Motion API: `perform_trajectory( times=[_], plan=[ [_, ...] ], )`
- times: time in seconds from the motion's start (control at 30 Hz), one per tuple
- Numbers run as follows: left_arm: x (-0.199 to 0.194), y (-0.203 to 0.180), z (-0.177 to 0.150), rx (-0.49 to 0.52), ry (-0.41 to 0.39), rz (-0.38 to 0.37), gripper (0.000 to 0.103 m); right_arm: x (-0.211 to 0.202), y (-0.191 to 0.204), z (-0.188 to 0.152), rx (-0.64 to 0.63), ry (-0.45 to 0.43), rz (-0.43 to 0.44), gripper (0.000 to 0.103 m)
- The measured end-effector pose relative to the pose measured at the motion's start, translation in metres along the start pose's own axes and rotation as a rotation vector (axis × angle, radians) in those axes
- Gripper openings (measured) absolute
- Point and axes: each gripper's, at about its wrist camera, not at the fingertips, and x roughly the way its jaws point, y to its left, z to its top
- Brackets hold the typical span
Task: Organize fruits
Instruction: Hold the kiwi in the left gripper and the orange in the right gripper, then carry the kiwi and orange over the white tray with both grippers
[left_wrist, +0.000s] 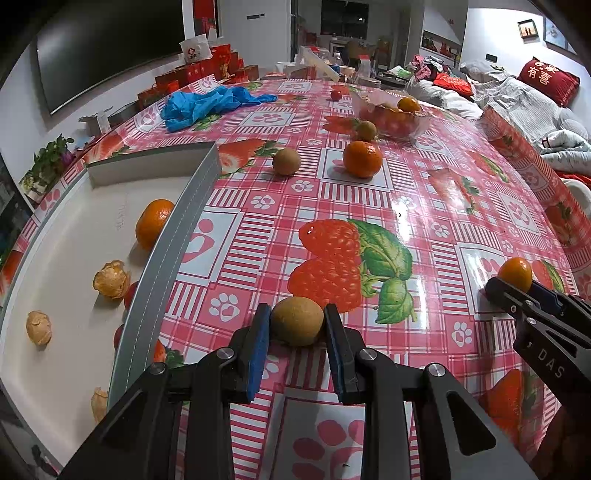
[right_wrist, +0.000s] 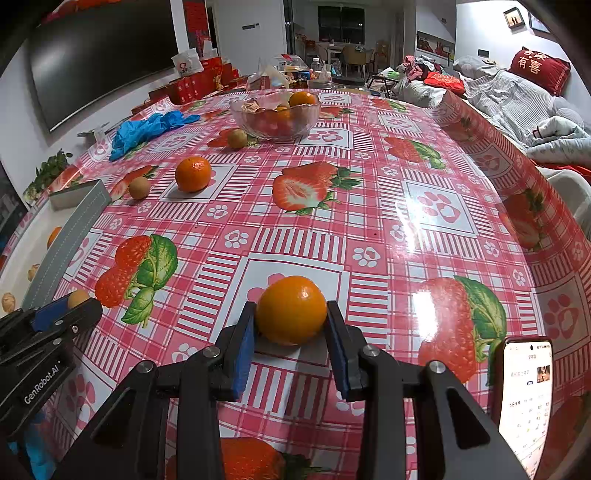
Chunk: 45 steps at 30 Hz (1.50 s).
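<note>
In the left wrist view my left gripper (left_wrist: 297, 315) is shut on a brown kiwi (left_wrist: 297, 325) that rests on the strawberry-print tablecloth, just right of a white tray (left_wrist: 192, 206) with a grey rim. In the right wrist view my right gripper (right_wrist: 291, 314) is shut on an orange (right_wrist: 291, 308), both blue pads against its sides, low on the cloth. Each gripper shows in the other's view: the right gripper (left_wrist: 515, 291) at the right edge, the left gripper (right_wrist: 75, 306) at the left edge. The tray holds an orange (left_wrist: 153, 223), papery husked fruits (left_wrist: 110, 278) and small red fruits.
Farther back lie a kiwi (left_wrist: 286, 161), an orange (left_wrist: 362, 158), another kiwi (left_wrist: 365, 130) and a glass bowl (right_wrist: 275, 118) of fruit. Blue gloves (left_wrist: 207, 105) lie at the back left. A lit phone (right_wrist: 524, 398) rests near my right gripper.
</note>
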Motion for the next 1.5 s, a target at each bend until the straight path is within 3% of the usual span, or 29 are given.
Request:
perform_trajectory(
  times=[1.03, 1.5],
  plan=[
    [0.001, 0.000, 0.000, -0.001, 0.005, -0.005, 0.030, 0.000, 0.001, 0.000, -0.002, 0.002, -0.001, 0.039],
    [-0.003, 0.002, -0.003, 0.002, 0.029, -0.030, 0.030, -0.001, -0.008, 0.002, 0.024, 0.046, 0.024, 0.039]
  ],
)
